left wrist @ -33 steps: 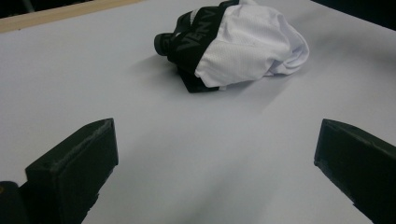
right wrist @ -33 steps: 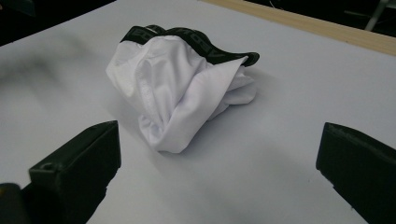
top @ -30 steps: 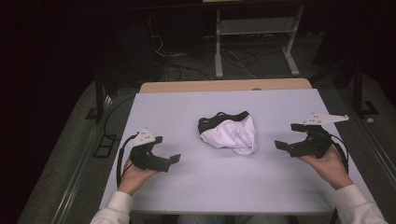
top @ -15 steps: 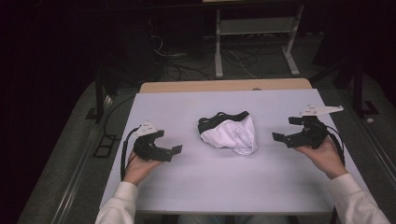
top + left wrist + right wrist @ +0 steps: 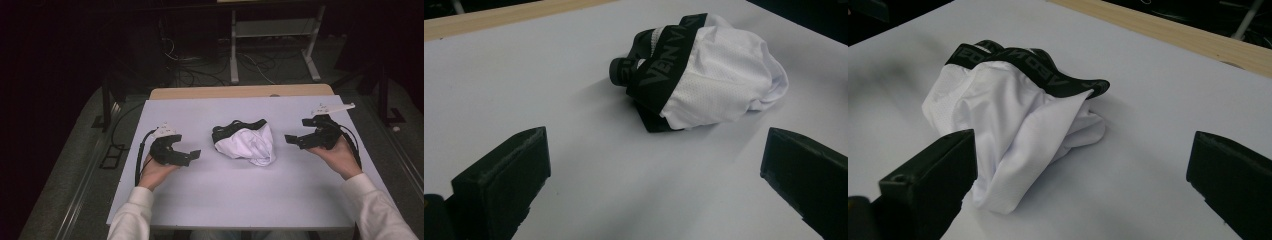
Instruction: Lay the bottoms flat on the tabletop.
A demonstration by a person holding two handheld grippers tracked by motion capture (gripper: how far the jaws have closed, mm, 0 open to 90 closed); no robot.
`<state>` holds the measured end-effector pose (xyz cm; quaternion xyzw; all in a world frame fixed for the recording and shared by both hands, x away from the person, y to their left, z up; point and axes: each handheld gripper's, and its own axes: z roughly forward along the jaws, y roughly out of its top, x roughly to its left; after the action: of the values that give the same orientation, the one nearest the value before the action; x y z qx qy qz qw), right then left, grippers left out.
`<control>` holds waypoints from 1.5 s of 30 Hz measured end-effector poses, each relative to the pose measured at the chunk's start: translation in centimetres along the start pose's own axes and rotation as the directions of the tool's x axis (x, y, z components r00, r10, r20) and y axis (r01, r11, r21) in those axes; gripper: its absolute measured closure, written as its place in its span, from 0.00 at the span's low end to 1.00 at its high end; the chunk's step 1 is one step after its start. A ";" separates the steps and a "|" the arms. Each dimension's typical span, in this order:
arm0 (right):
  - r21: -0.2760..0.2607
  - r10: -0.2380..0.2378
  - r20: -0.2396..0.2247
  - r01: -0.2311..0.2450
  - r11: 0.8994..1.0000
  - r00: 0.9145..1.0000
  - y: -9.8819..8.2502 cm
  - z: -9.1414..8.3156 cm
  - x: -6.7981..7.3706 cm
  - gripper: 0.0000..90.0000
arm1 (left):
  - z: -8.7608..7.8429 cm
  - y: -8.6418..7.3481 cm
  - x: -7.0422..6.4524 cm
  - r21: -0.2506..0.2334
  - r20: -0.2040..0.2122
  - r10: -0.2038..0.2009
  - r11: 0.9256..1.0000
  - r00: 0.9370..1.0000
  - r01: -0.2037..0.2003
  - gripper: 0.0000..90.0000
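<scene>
Crumpled white underwear [image 5: 246, 143] with black waistband [image 5: 664, 65] lying mid-table [image 5: 230, 200], slightly toward the far edge; flanked by left gripper [image 5: 191, 156] and right gripper [image 5: 292, 140], both spread wide, holding nothing; roughly equidistant, neither touching; long axis running left to right, waistband on the far-left side, nearer the left gripper.

My table [image 5: 230, 200] has a pale lilac-white top with a bare wooden strip [image 5: 240, 92] along its far edge. One crumpled white garment with a black waistband [image 5: 246, 141] lies directly on it, near the middle.
</scene>
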<state>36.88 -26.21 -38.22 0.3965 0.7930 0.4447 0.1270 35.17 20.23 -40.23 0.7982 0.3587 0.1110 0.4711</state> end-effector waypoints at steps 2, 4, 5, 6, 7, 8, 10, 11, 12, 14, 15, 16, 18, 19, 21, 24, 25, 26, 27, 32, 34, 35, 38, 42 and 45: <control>0.004 0.000 0.002 0.000 1.000 1.000 0.3 0.3 -0.2 0.00 | 0.2 0.1 0.0 -0.001 0.002 0.000 1.000 1.000 0.000 0.00; 0.006 0.001 0.003 -0.001 1.000 1.000 0.4 0.5 -0.3 0.00 | 0.5 0.3 0.1 -0.004 0.005 -0.004 1.000 1.000 0.004 0.00; 0.004 0.004 0.003 -0.004 1.000 1.000 0.7 0.8 -0.4 0.00 | 0.6 0.5 0.1 -0.004 0.007 -0.006 1.000 1.000 0.006 0.00; 0.004 0.004 0.003 -0.004 1.000 1.000 0.7 0.8 -0.4 0.00 | 0.8 0.6 0.1 -0.005 0.007 -0.005 1.000 1.000 0.005 0.00; 0.008 0.005 0.003 -0.005 1.000 1.000 1.0 1.1 -0.6 0.00 | 0.9 0.7 0.1 -0.006 0.007 -0.003 1.000 1.000 0.003 0.00; 0.010 0.004 0.003 -0.004 1.000 1.000 1.2 1.3 -0.6 0.00 | 1.1 0.8 0.1 -0.007 0.010 -0.005 1.000 1.000 0.005 0.00; 0.009 0.005 0.002 -0.005 1.000 1.000 1.5 1.5 -0.7 0.00 | 1.3 1.0 0.2 0.002 0.009 -0.005 1.000 1.000 0.005 0.00; 0.009 0.005 0.002 -0.005 1.000 1.000 1.5 1.5 -0.7 0.00 | 1.5 1.1 0.3 0.005 0.011 -0.005 1.000 1.000 0.005 0.00; 0.007 0.004 0.000 -0.004 1.000 1.000 1.8 1.8 -0.8 0.00 | 1.8 1.3 0.4 0.008 0.013 -0.012 1.000 1.000 0.011 0.00; 0.007 0.008 -0.004 -0.008 1.000 1.000 2.0 2.2 -1.0 0.00 | 1.9 1.4 0.5 0.010 0.014 -0.011 1.000 1.000 0.011 0.00; 0.009 0.008 -0.004 -0.008 1.000 1.000 2.0 2.4 -1.1 0.00 | 2.2 1.6 0.6 0.012 0.017 -0.017 1.000 1.000 0.017 0.00; 0.009 0.008 -0.004 -0.008 1.000 1.000 2.0 2.4 -1.1 0.00 | 2.2 1.6 0.6 0.012 0.017 -0.017 1.000 1.000 0.017 0.00; 0.014 0.013 -0.006 -0.013 1.000 1.000 2.1 2.9 -1.3 0.00 | 2.6 1.6 0.7 0.008 0.023 -0.029 1.000 0.999 0.029 0.00; 0.014 0.021 -0.007 -0.021 1.000 1.000 2.1 3.3 -1.4 0.00 | 3.0 1.5 0.9 0.010 0.027 -0.040 0.999 0.999 0.040 0.00; 0.017 0.031 -0.011 -0.031 0.999 0.999 2.0 3.8 -1.6 0.00 | 3.4 1.3 1.0 0.011 0.032 -0.054 0.998 0.998 0.054 0.00; 0.025 0.047 -0.019 -0.046 0.999 0.999 1.7 4.5 -1.8 0.00 | 4.1 1.1 1.2 0.022 0.040 -0.069 0.997 0.997 0.068 0.00; 0.025 0.047 -0.019 -0.046 0.999 0.999 1.7 4.5 -1.8 0.00 | 4.1 1.1 1.2 0.022 0.040 -0.069 0.997 0.997 0.068 0.00; 0.028 0.053 -0.022 -0.052 0.998 0.998 1.6 4.7 -1.9 0.00 | 4.4 1.0 1.3 0.026 0.044 -0.074 0.997 0.996 0.073 0.00; 0.031 0.064 -0.028 -0.063 0.998 0.998 1.4 5.2 -2.0 0.00 | 4.9 0.8 1.3 0.031 0.051 -0.082 0.996 0.995 0.081 0.00; 0.036 0.103 -0.057 -0.101 0.994 0.993 1.0 6.5 -2.0 0.00 | 6.0 0.5 1.3 0.037 0.064 -0.111 0.993 0.992 0.108 0.00; 0.066 0.124 -0.068 -0.120 0.991 0.990 0.8 7.1 -1.8 0.00 | 6.9 0.3 1.2 0.059 0.064 -0.126 0.991 0.990 0.122 0.00; 0.066 0.124 -0.068 -0.120 0.991 0.990 0.8 7.1 -1.8 0.00 | 6.9 0.3 1.2 0.059 0.064 -0.126 0.991 0.990 0.122 0.00; 0.097 0.144 -0.102 -0.134 0.986 0.984 0.6 7.7 -1.6 0.08 | 7.6 0.1 1.1 0.094 0.060 -0.134 0.987 0.989 0.128 0.00; 0.119 0.166 -0.112 -0.153 0.981 0.980 0.5 8.6 -1.5 0.15 | 8.6 -0.2 1.2 0.116 0.077 -0.166 0.981 0.983 0.156 0.03; 0.141 0.197 -0.151 -0.176 0.974 0.969 0.1 9.3 -1.6 0.23 | 9.0 -0.4 1.3 0.110 0.117 -0.203 0.975 0.972 0.190 0.12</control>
<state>43.14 -21.76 -43.65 0.4386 0.7866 0.4346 -0.0067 40.52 15.17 -45.52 0.7863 0.4102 -0.0054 0.4620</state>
